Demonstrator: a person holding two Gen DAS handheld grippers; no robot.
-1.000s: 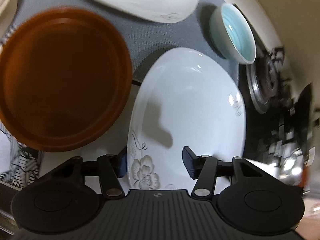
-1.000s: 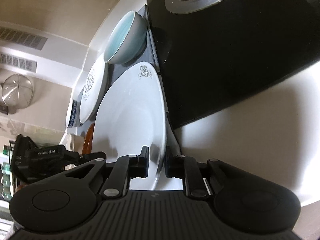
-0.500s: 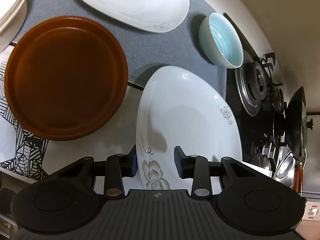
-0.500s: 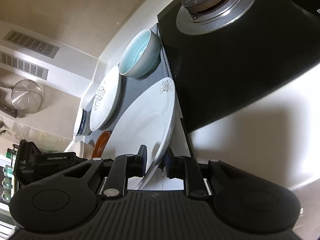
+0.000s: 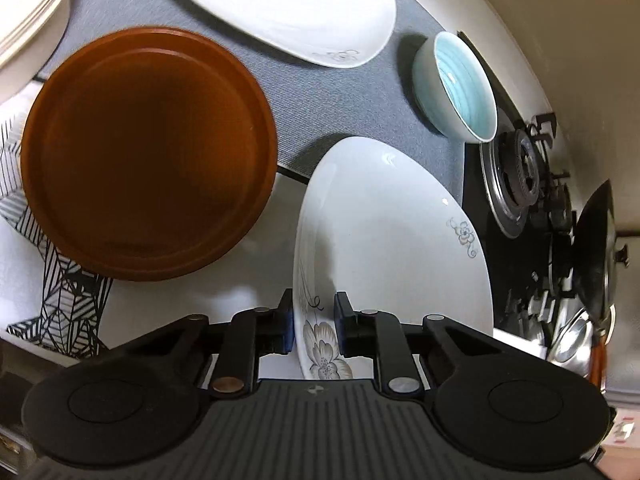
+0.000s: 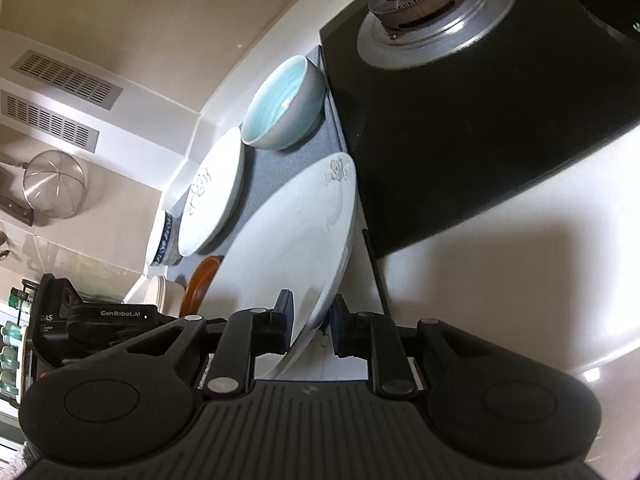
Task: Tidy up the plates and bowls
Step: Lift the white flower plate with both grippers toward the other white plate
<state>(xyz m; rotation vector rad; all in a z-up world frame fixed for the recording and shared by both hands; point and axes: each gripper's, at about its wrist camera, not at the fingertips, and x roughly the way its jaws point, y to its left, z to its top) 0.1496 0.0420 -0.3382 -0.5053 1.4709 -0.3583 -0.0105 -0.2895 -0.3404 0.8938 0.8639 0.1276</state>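
The left gripper (image 5: 312, 320) is closing its jaws on the near rim of the white flowered plate (image 5: 394, 236); the right gripper (image 6: 310, 322) grips the same plate's (image 6: 292, 240) opposite rim, jaws narrow; the plate seems tilted off the surface (image 6: 500, 280), between the brown plate (image 5: 148, 152) and the stove (image 5: 520, 172); a blue bowl (image 5: 460, 84) sits beyond.

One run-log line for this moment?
left gripper: closing on white floral plate rim | right gripper: shut on same plate | plate: tilted

white plate (image 5: 392, 232) with grey flowers, brown plate (image 5: 148, 152), bowl (image 5: 460, 88) glazed turquoise inside, grey mat (image 5: 320, 100)
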